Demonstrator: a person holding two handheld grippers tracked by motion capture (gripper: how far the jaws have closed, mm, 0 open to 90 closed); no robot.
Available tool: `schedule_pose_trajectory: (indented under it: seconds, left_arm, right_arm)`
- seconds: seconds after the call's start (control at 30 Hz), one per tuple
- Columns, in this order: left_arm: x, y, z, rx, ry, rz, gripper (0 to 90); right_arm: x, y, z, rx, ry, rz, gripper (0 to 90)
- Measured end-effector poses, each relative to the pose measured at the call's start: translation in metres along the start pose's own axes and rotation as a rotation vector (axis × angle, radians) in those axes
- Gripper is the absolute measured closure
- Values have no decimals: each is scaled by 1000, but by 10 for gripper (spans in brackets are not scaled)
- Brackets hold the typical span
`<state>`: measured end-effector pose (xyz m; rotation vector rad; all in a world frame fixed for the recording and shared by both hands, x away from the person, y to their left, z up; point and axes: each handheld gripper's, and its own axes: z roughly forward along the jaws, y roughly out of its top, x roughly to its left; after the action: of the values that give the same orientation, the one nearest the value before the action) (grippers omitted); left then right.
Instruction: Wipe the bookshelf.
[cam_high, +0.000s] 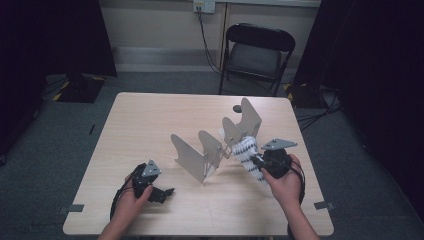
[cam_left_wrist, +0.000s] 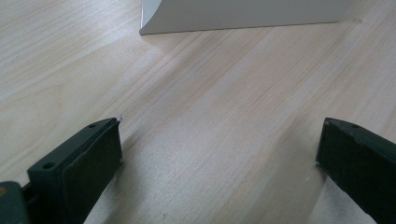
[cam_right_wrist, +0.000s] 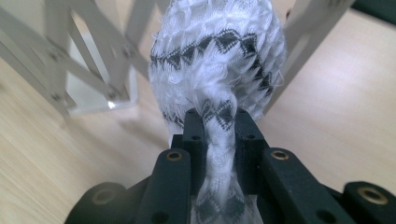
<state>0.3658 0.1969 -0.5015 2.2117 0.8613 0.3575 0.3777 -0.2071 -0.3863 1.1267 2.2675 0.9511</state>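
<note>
Resting low and raised high: two grippers at a folding rack.
The left gripper (cam_high: 161, 191) is laid on the table (cam_high: 150, 125), jaws wide apart; right of the rack (cam_high: 215, 145), a patterned white cloth (cam_high: 248, 155) is clamped in the lifted right gripper (cam_high: 257, 161).

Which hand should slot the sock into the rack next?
Right. The right gripper is shut on the sock beside the rack; the left gripper rests open on the table, farther off.
</note>
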Motion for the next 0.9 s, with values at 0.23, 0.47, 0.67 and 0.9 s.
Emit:
schedule_pose_trajectory:
  seconds: [0.23,0.47,0.67,0.9]
  left_arm:
    - [0,0,0,1,0,1,0]
    - [0,0,0,0,-1,-1,0]
    - [0,0,0,0,0,0,0]
    - [0,0,0,-2,-1,0,0]
  right_arm:
    - [9,32,-4,-46,7,-30,784]
    - [18,27,23,-23,26,-31,785]
    - [18,19,36,14,27,-39,785]
    - [20,-1,53,62,44,-14,785]
